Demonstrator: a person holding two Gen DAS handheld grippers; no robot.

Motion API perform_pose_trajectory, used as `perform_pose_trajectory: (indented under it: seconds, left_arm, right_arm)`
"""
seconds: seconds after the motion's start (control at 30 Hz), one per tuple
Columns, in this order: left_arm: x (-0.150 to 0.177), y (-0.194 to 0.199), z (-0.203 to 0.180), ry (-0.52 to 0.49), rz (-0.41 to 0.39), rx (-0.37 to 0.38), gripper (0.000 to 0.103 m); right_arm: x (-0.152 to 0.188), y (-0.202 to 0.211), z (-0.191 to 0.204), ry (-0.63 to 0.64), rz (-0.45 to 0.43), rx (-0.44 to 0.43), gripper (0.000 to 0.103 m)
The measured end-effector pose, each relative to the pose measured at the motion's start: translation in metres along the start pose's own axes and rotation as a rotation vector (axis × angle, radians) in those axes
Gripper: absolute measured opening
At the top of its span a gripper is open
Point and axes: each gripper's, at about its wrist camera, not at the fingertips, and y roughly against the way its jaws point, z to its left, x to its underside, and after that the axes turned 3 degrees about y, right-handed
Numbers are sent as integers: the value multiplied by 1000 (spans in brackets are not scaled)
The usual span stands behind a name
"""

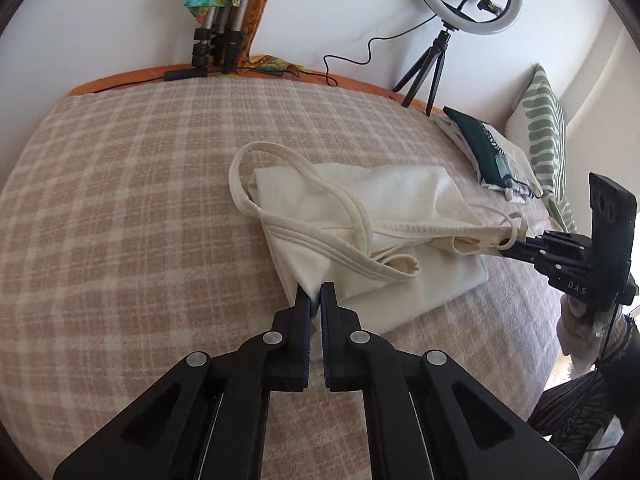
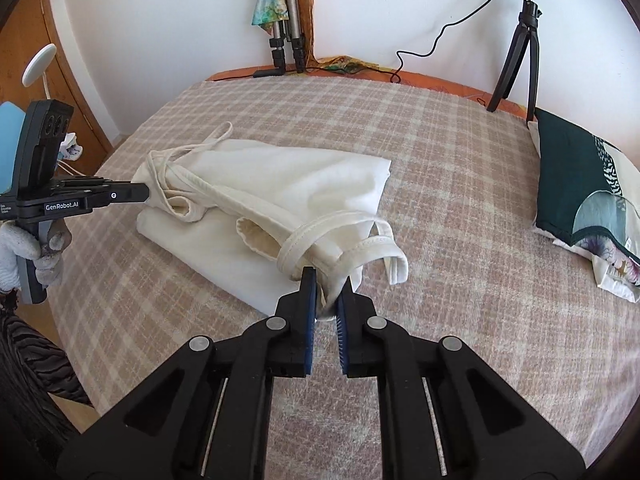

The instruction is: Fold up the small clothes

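Note:
A cream tank top lies partly folded on the checked blanket, its straps looping loose over the top. My left gripper is shut on one corner of the garment's near edge. My right gripper is shut on the bunched fabric by a strap at the other end. In the left wrist view the right gripper reaches in from the right, pinching the cloth. In the right wrist view the left gripper reaches in from the left onto the tank top. The top is stretched between the two.
A ring light on a black tripod stands at the bed's far edge, its cable trailing left. Folded clothes and a green-patterned pillow lie at the right. Tripod legs lean on the wall. The bed edge drops off at the left.

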Motion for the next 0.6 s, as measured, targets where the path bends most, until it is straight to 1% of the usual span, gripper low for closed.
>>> perform_pose_trajectory:
  seconds: [0.07, 0.13, 0.17, 0.23, 0.27, 0.3, 0.33, 0.37, 0.43, 0.5, 0.53, 0.6]
  left_arm:
    - [10, 9, -1, -8, 27, 3, 4]
    - [16, 25, -4, -25, 17, 13, 4]
    - [17, 34, -5, -39, 1, 13, 5]
    - [12, 48, -10, -64, -42, 9, 9]
    - [7, 52, -11, -78, -70, 0, 16]
    - [0, 54, -12, -84, -90, -17, 25]
    - [-8, 53, -10, -79, -106, -26, 26]
    - [-15, 51, -5, -63, -111, -23, 26]
    - [-27, 40, 8, 8, -91, 11, 28]
    - [-33, 29, 24, 100, -87, 24, 39]
    - [-33, 23, 33, 151, -85, 30, 41]
    - [-32, 10, 50, 252, -60, 81, 41]
  right_arm:
    - [9, 7, 2, 6, 28, -21, 11]
    - [16, 18, 4, 7, 54, -86, 11]
    - [19, 27, 7, 6, 47, -112, 11]
    - [18, 45, 12, 15, -13, -131, 11]
    - [15, 50, 13, 4, -44, -122, 19]
    - [11, 52, 10, -24, -62, -102, 39]
    - [6, 50, 5, -61, -71, -73, 46]
    - [2, 47, -1, -98, -80, -56, 51]
    - [-7, 35, -13, -166, -63, -79, 51]
    - [-11, 19, -20, -212, -20, -107, 51]
    - [-12, 10, -22, -224, 8, -92, 51]
    - [-9, -5, -24, -239, 59, -71, 51]
